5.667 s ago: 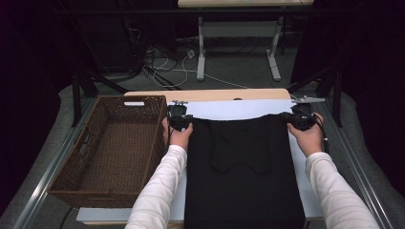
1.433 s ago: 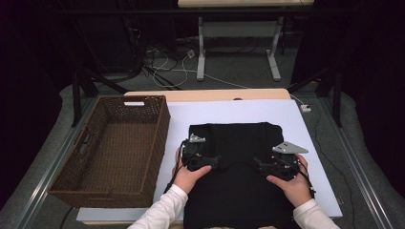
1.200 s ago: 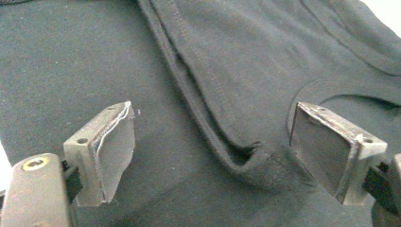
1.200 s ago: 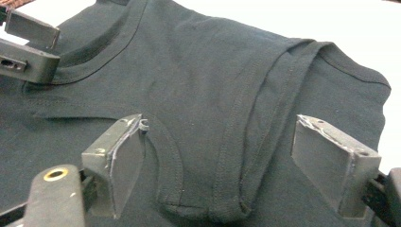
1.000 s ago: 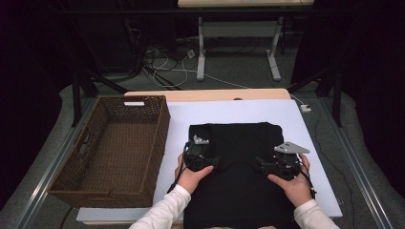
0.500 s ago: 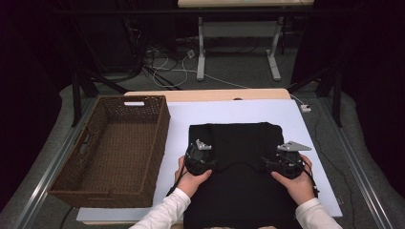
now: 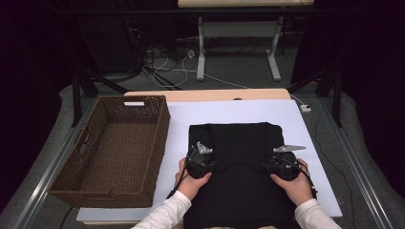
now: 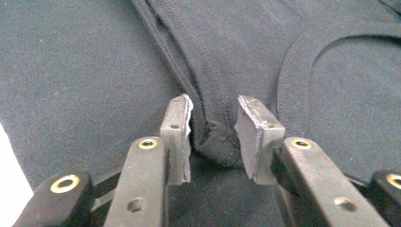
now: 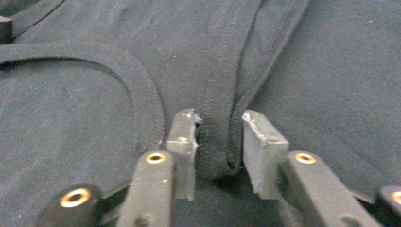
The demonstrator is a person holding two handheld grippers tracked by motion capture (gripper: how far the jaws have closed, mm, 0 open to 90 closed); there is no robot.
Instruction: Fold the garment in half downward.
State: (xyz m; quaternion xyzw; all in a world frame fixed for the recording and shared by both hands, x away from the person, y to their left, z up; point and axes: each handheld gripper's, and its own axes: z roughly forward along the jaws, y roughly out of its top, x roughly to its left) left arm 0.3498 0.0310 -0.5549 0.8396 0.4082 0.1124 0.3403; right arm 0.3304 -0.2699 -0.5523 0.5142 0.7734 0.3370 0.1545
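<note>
A black sleeveless garment [image 7: 239, 143] lies on the white tabletop [image 7: 239, 109], its far part folded back over itself. My left gripper [image 7: 210, 164] sits at the folded layer's left shoulder strap [image 8: 213, 142]. In the left gripper view the gripper [image 8: 213, 127] pinches the bunched strap end between its pads after its jaws have just been closing. My right gripper [image 7: 272, 167] is at the right strap [image 9: 218, 151]. In the right gripper view that gripper [image 9: 218, 137] squeezes the strap's hem the same way, its jaws also having just been closing. The curved neckline [image 8: 302, 61] runs between the two straps.
A brown wicker basket [image 7: 165, 124] stands on the table's left side, close to the garment. White tabletop shows beyond and to the right of the cloth. Behind the table are the legs of another table [image 7: 200, 47] and loose cables [image 7: 167, 67] on the floor.
Several seconds ago the garment lay full length with both grippers at its far end; now that end is folded toward the person. Over the last second the hands barely shifted.
</note>
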